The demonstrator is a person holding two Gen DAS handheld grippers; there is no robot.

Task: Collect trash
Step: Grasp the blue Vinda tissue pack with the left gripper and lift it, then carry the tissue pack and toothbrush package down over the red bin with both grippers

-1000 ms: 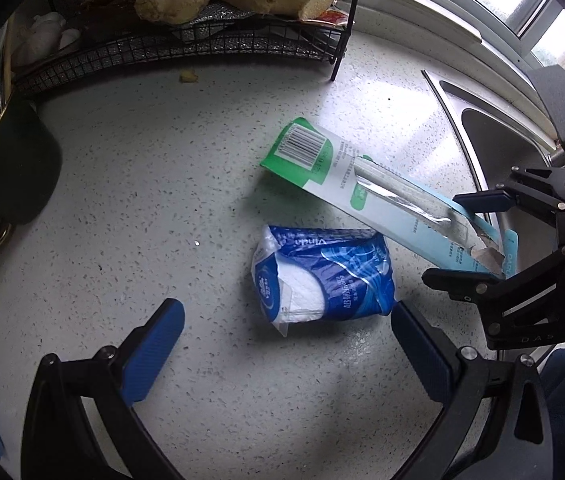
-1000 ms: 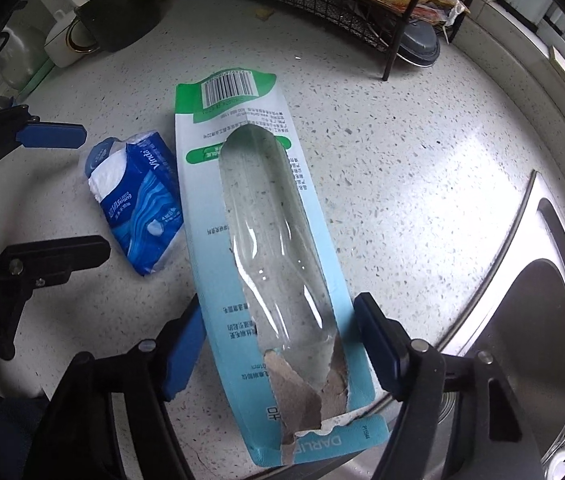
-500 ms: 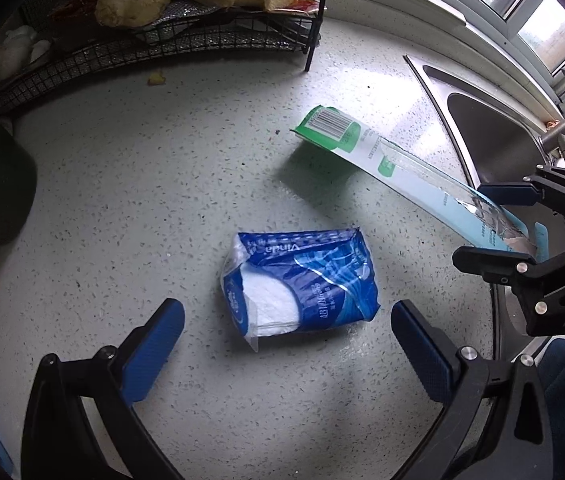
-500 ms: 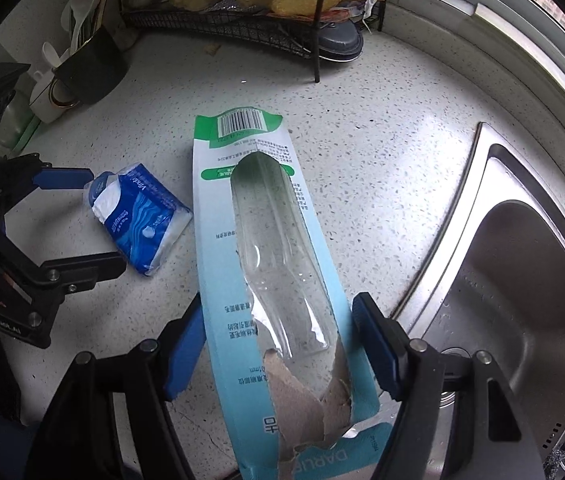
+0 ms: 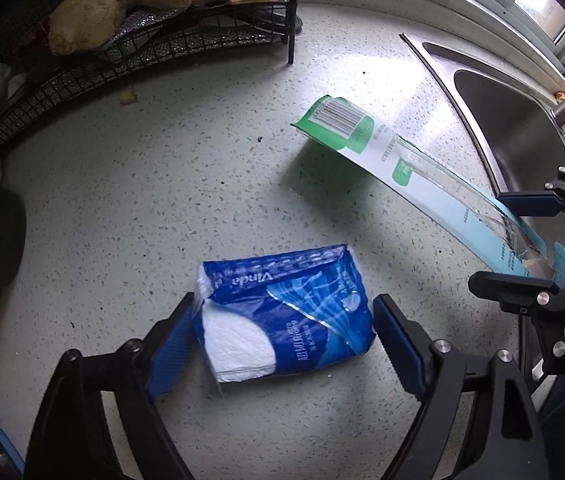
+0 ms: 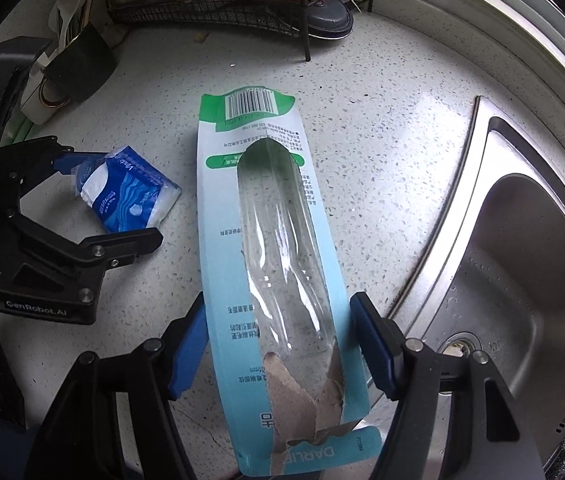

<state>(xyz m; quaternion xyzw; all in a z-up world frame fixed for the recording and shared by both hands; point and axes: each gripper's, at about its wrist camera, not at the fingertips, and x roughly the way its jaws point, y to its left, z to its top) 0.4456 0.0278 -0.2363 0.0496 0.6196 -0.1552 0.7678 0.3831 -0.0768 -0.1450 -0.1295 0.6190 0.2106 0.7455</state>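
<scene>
Left claw [image 5: 282, 328] closing around tissue pack [image 5: 282, 312] on counter [image 5: 162, 200]; squeeze gently. Right claw [image 6: 282, 344] closing, gripping torn toothbrush package [image 6: 266, 240] edges, lifted.

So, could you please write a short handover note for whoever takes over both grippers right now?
Left gripper: jaws closing around the blue tissue pack, which lies on the counter; grip not yet firm.
Right gripper: jaws closing, holding the torn blister card lifted at a slant beside the sink.
Done: card picked up.
Left: finish gripping the pack, lift it, bin both. A small crumb near the wire rack may need collecting.
</scene>
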